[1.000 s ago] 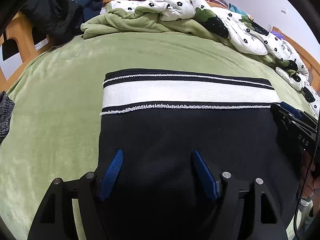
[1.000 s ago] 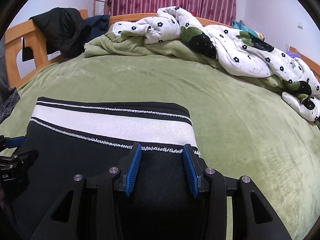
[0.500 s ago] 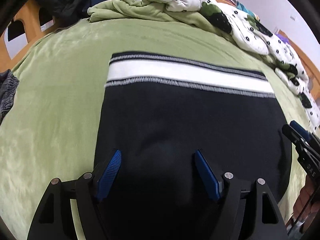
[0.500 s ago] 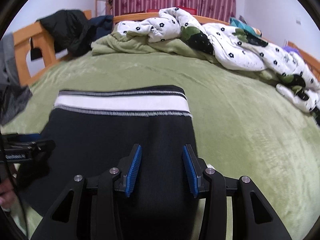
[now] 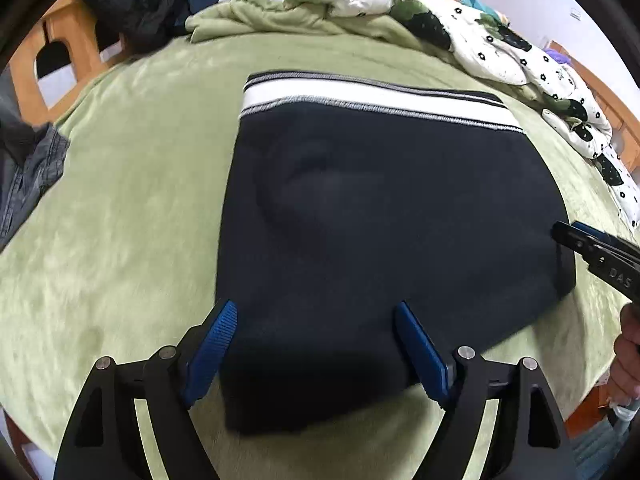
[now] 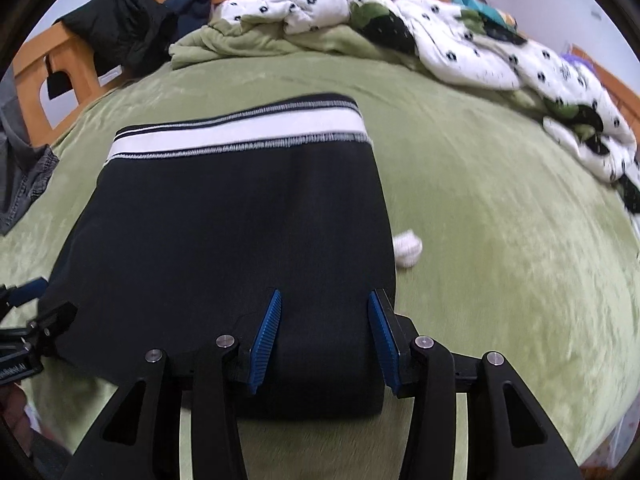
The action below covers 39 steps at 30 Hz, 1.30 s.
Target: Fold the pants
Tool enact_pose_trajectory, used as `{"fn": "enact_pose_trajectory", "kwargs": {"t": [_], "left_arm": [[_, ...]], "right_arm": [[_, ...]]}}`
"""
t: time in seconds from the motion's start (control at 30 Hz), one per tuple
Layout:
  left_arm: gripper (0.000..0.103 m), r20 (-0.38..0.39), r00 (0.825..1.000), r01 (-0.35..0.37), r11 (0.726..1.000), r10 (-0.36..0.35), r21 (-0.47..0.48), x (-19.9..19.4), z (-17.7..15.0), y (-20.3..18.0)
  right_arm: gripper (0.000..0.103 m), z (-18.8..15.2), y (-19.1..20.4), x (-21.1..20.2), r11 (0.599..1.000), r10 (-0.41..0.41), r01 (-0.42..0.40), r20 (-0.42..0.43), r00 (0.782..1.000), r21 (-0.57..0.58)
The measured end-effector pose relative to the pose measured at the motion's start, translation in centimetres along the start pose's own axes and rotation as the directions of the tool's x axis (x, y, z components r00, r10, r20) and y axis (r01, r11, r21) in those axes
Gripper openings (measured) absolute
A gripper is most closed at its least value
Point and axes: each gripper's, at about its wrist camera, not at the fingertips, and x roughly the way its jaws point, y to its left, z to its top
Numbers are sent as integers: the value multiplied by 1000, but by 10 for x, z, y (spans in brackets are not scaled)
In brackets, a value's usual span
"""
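Green bed (image 5: 120, 208), folded pants (image 5: 380, 208), left gripper (image 5: 316, 344) opening, empty

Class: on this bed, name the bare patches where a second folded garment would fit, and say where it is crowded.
Bare green blanket lies right of the folded pants, past the small white ball. Another patch lies left of the pants, before the grey garment. The far edge is crowded with the flowered quilt and dark jackets.

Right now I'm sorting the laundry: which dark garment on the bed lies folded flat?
The black pants with the white waistband, in front of both grippers. The dark jacket is heaped on the headboard, and the grey garment is crumpled at the bed's edge.
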Motion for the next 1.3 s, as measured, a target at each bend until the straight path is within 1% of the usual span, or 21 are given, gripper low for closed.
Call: {"fn": "enact_pose_trajectory", "kwargs": {"t": [0.07,0.13,0.17,0.2,0.3,0.43,0.5,0.53,0.57,0.63,0.67,0.7,0.77,0.87,0.93,0.97,1.07,1.2,1.3], "left_arm": [[80,-8,1000,27,999,-27,-18,-9,-3,4],[80,-7,999,52,998,-52,-34,-21,-8,6],[80,-2,998,57,998,-57,-40,-28,-9,7],[80,8,998,59,997,-59,-42,-34,-11,8],[80,68,997,48,998,-46,-30,-64,-15,4],[80,164,986,-5,1000,4,8,-110,-18,-2],[80,196,981,0,1000,-1,5,-131,-19,-2],[82,209,978,9,1000,-8,0,-141,-20,-2],[83,219,976,10,1000,-8,-7,-149,-23,-1],[84,229,973,-2,1000,5,-14,-162,-27,0],[84,237,972,-1,1000,5,-14,-166,-28,-2],[85,247,969,-6,1000,10,-17,-172,-31,-3],[92,254,967,-30,999,34,-19,-177,-34,-7],[92,264,963,-58,998,58,-7,-183,-36,-18],[92,265,963,-49,999,50,-10,-187,-37,-19],[92,263,964,-42,999,44,-12,-188,-39,-20],[92,260,965,-41,999,43,-13,-189,-41,-21],[92,246,968,-44,999,45,-11,-186,-43,-23],[92,240,970,-42,999,43,-10,-184,-45,-25]], "right_arm": [[45,-5,-1,-14,1000,14,-14,8,1000,25],[45,-8,0,-31,1000,0,-1,35,999,25],[46,-9,1,-42,1000,-5,4,51,999,25],[49,-9,1,-51,1000,-5,3,62,998,28],[51,-11,0,-82,999,-2,-2,104,995,42],[55,-15,-1,-126,999,-11,3,165,986,54],[56,-19,0,-146,999,-21,12,200,980,50],[56,-23,0,-154,998,-29,18,218,976,53],[59,-28,-1,-162,998,-44,31,232,972,61],[77,-39,-1,-172,997,-50,33,240,969,75],[91,-44,-1,-177,997,-32,13,246,969,77],[93,-49,0,-182,997,-15,-5,256,967,75],[94,-57,5,-191,999,-18,4,265,964,51],[96,-63,17,-199,998,-58,61,278,959,-2],[96,-66,21,-203,996,-77,86,286,955,-20],[96,-66,21,-203,996,-78,87,283,956,-19],[96,-66,17,-206,999,-52,53,279,959,3],[96,-67,14,-209,998,-56,52,275,960,24],[96,-65,9,-209,999,-26,17,270,963,35]]}}
